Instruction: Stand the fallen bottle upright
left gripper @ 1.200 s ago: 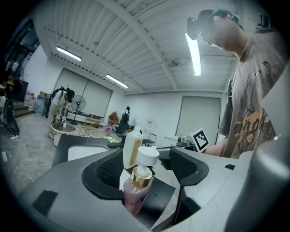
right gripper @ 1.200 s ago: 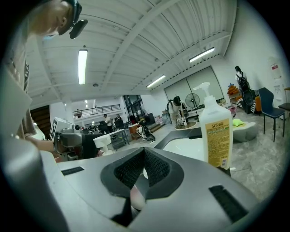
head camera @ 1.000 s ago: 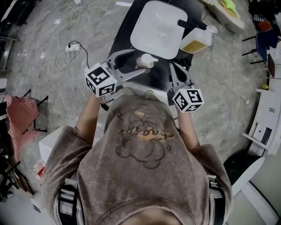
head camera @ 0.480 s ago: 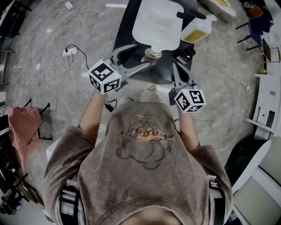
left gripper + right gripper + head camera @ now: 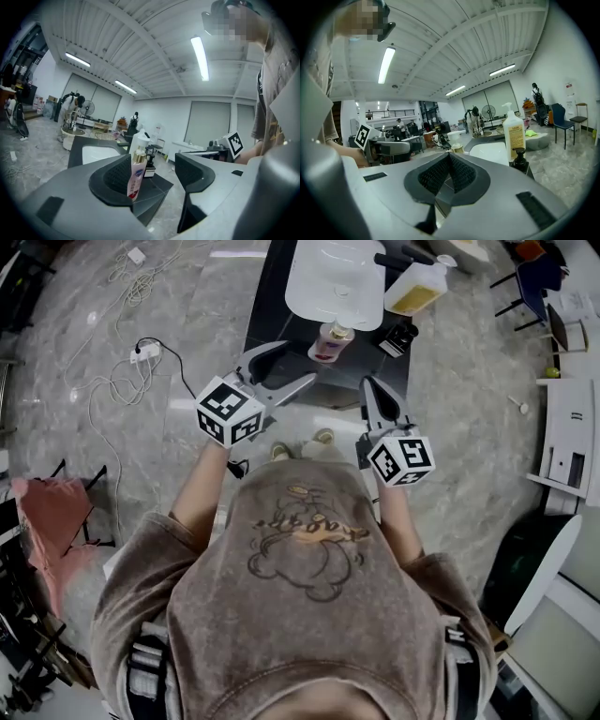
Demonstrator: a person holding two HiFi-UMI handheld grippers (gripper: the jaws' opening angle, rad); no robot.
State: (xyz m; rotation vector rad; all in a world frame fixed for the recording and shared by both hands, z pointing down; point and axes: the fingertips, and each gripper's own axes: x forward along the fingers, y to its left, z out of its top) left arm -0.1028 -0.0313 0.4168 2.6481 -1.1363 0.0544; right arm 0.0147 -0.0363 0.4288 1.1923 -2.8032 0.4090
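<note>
The main risk, as I am judging it, is sitting with the pump bottle [image 5: 330, 341] itself: it is standing tall and narrow close to the near edge of the dark table [image 5: 272, 296], so any sweep of a jaw across that edge could be tipping it onto its side or off the table. A second risk is lying to its right, where the small dark pump bottle [image 5: 398, 337] and the large bottle of yellow liquid [image 5: 412, 292] are standing near enough to be clipped by a careless reach. With the bottle already looking upright, the task appears to be needing no further grip.

The left gripper [image 5: 295, 364] is holding its 2 jaws wide apart with nothing between the pads. The right gripper [image 5: 372, 395] is keeping its 2 jaws pressed together on nothing, as the right gripper view is showing.

The pump bottle is standing just in front of the white basin [image 5: 337, 277], beyond the left gripper's tips and apart from them. In the left gripper view it [image 5: 136, 171] is lining up with the gap, close against the edge of the left-hand jaw, but farther off on the table. The right gripper is pointing to the bottle's right, well apart from it
</note>
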